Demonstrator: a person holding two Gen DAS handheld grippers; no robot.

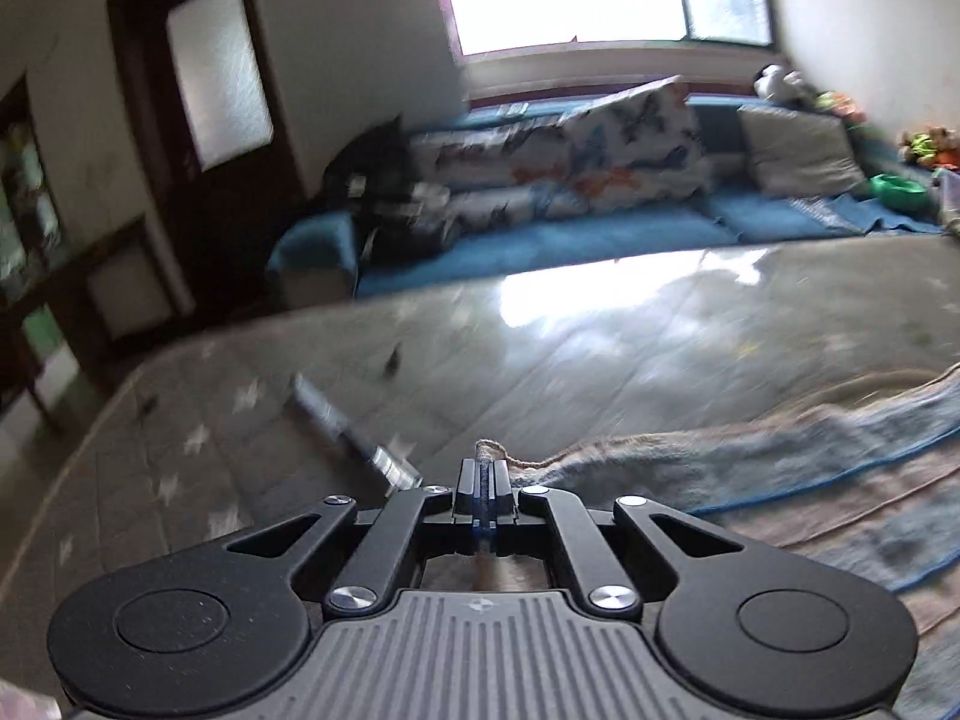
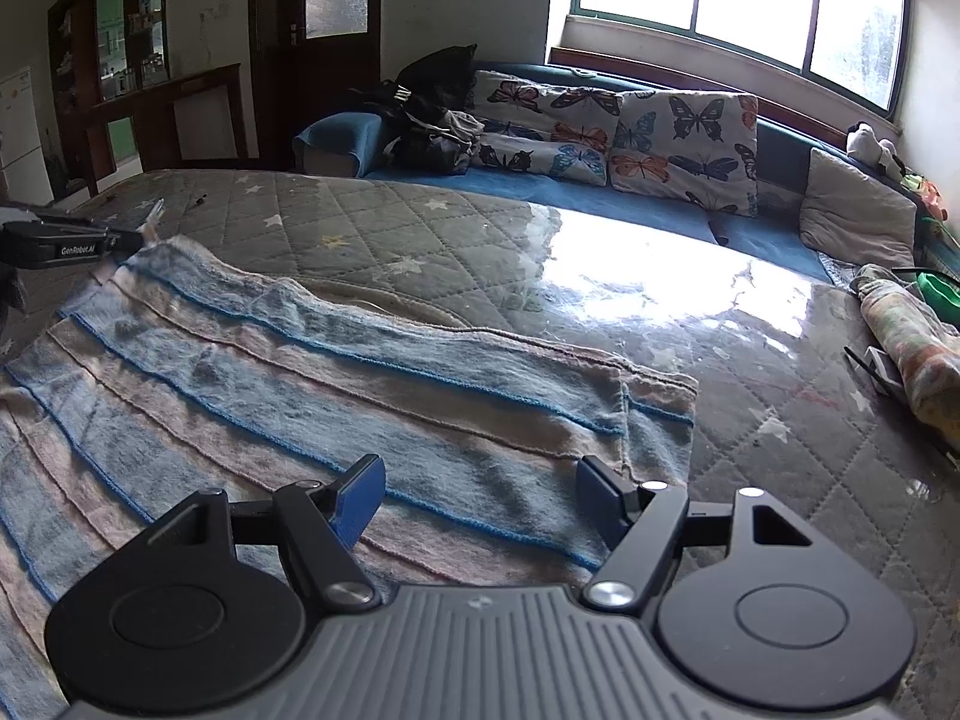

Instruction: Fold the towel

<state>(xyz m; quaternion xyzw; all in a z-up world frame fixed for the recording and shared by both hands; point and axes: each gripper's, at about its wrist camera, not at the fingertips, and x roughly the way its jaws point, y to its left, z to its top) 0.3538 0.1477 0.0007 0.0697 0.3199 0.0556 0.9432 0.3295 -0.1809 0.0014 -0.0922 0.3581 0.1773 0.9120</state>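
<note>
Striped towel (image 2: pixel 336 396) spread on the quilted star-print mattress (image 2: pixel 372 240), pink and blue bands, already doubled over along the right side where a folded edge shows. Far left corner pinched in the left gripper (image 1: pixel 483 483), jaws clamped tight on a little tuft of cloth poking out past the tips. Right gripper (image 2: pixel 480 501) hanging over the near right part of the towel, jaws wide apart, blue pads (image 2: pixel 360 501) clear of the fabric, nothing held.

Looks like the start of a fold with only 1 corner secured. Tips for doing it cleanly:
- Grab the matching corner on the right before lifting anything, otherwise the cloth drags diagonal and bunches.
- Go for the edge itself, not the middle of a stripe, so both layers get caught.
- Lift both corners level, carry them across together, lay down onto the opposite edge.
- Use the blue stripes as a straightness check.

Also worth watching the small dark tool (image 2: pixel 153 213) lying just past the left corner, easy to snag.
</note>
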